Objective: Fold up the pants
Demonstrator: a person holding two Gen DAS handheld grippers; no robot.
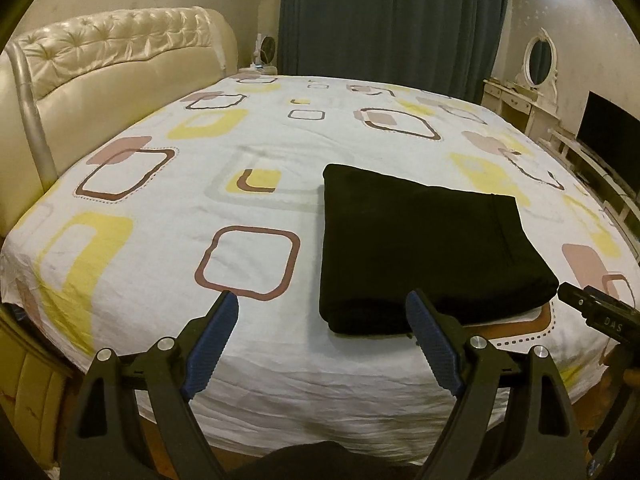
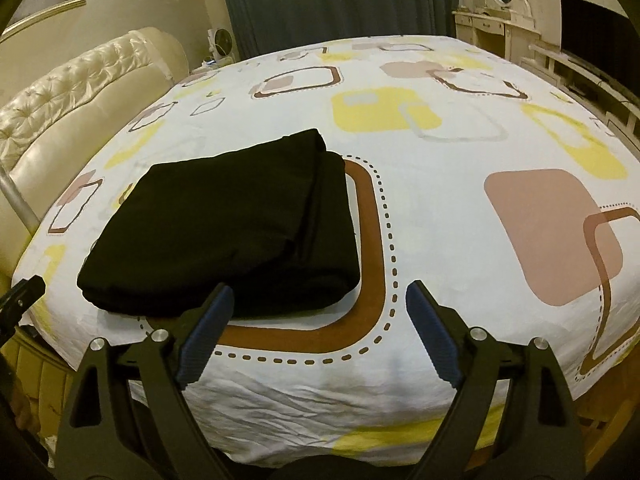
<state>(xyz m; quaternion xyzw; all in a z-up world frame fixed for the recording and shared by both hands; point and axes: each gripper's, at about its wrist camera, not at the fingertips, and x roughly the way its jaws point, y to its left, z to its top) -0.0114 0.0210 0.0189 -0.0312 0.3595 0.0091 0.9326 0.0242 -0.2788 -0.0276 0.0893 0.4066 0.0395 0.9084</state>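
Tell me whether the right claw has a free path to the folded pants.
Probably yes. The right claw is open and empty, the folded black pants lie just ahead to its left on the bedsheet, and nothing stands between.

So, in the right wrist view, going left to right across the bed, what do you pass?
Cream headboard → folded black pants → brown dotted-outline square → pink square print.

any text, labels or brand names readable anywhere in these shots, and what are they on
"DAS" – pale letters on the black body of the right gripper, seen at the right edge of the left wrist view; it may be part of a longer word, since the rest cannot be made out.
Nothing else reads: the black pants, the bedsheet and the dark screen show no lettering.
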